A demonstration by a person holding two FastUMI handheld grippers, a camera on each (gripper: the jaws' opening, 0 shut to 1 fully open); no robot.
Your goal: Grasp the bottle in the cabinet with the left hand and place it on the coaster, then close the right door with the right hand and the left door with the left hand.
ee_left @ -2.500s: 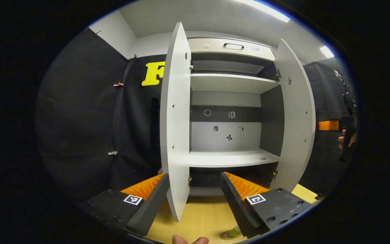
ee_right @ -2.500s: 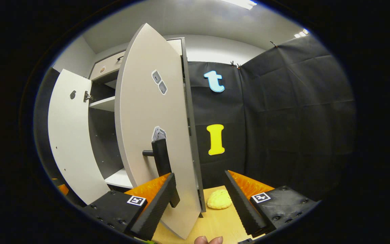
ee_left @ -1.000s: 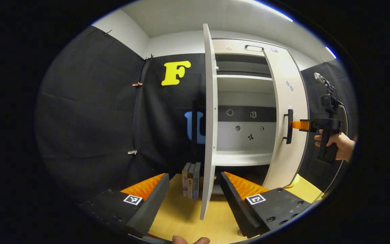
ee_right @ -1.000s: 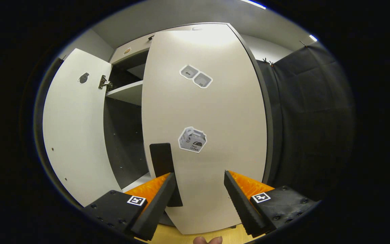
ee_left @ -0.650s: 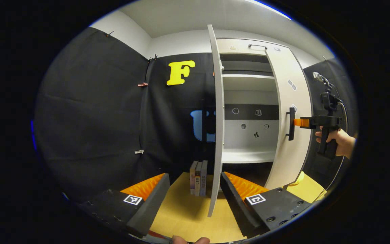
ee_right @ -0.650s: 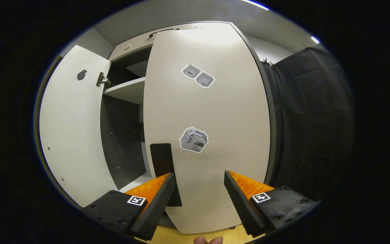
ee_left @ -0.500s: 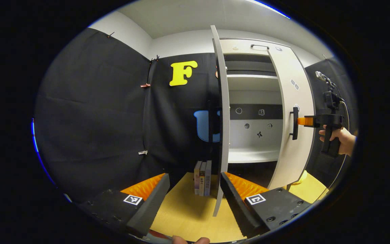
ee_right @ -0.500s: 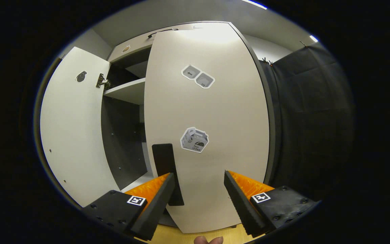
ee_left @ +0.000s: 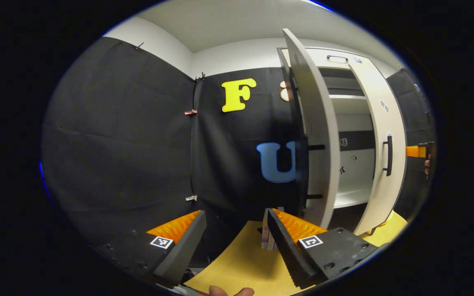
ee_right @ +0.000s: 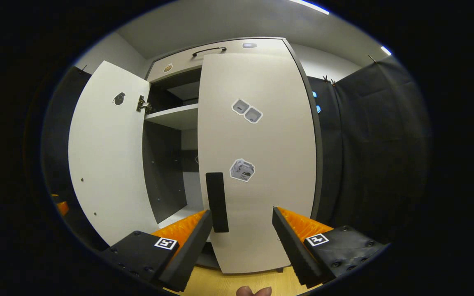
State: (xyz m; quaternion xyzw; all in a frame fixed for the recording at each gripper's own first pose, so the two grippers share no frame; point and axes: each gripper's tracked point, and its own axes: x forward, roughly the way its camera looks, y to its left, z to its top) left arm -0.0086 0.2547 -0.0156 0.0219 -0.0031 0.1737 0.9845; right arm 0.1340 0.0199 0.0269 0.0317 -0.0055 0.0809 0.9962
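Right gripper view: right gripper (ee_right: pixel 241 230) spread apart before the right door (ee_right: pixel 261 164) (left door (ee_right: pixel 105 156) swung open)

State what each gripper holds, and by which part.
Nothing is held. The left gripper and right gripper are open; the right door's handle stands ahead, ungripped.

The right gripper (ee_right: pixel 239 230), jaws apart, faces the shut right door (ee_right: pixel 257 156); left door (ee_right: pixel 105 156) stands open
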